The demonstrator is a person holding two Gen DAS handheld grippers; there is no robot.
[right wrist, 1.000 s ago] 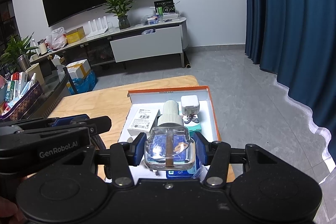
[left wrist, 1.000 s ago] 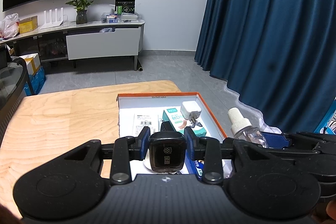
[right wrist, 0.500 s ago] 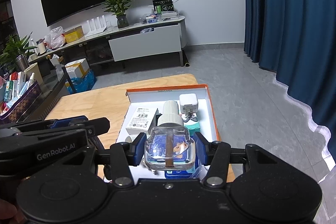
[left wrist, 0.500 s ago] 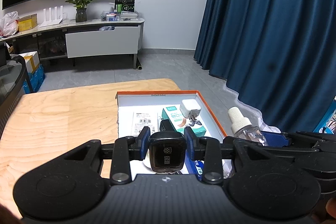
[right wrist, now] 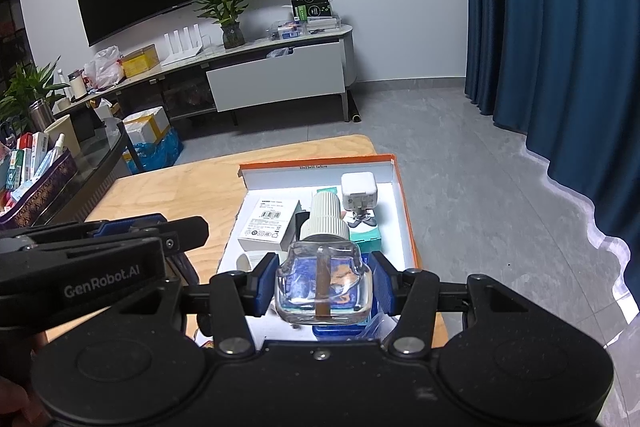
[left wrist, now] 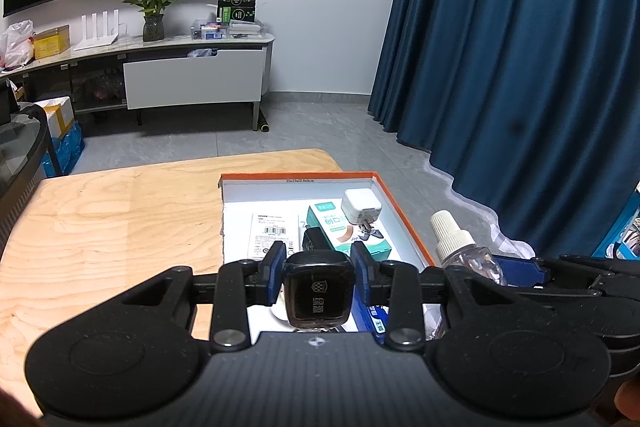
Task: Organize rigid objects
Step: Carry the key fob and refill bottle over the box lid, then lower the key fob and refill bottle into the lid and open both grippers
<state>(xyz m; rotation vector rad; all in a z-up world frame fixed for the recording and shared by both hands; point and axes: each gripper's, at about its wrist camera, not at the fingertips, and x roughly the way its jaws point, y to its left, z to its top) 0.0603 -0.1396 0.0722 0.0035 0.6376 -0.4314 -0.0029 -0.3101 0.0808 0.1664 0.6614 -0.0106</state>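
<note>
**Both hand-held grippers gripped items above the orange-rimmed box**

The left hand-held gripper (left wrist: 318,273) was clamped narrowly on a small dark, glossy, rounded-square device with a pale logo (left wrist: 318,297), its blue pads pressed against the device's two sides. The right hand-held gripper (right wrist: 322,281) held a clear glass bottle with a ribbed cream cap and a brown wick (right wrist: 324,283), the cap pointing away from the camera, its blue pads tight on the bottle's flanks. In the left wrist view that same bottle showed just to the right of the left hand-held gripper, cap tilted up.

Ahead of and below both hand-held grippers sat a shallow white cardboard box with an orange rim (left wrist: 404,215) on the light wooden bench (left wrist: 112,227). Inside the box, beyond the left hand-held gripper's fingertips, lay a flat white carton with a barcode label (left wrist: 274,233); to its right lay a teal-and-white carton (left wrist: 340,231), with a white plug adapter (left wrist: 360,207) resting on the carton's far end. A small black block (left wrist: 316,239) stood between the two cartons. A blue packet (left wrist: 378,319) lay directly under the left hand-held gripper's right finger.
</note>
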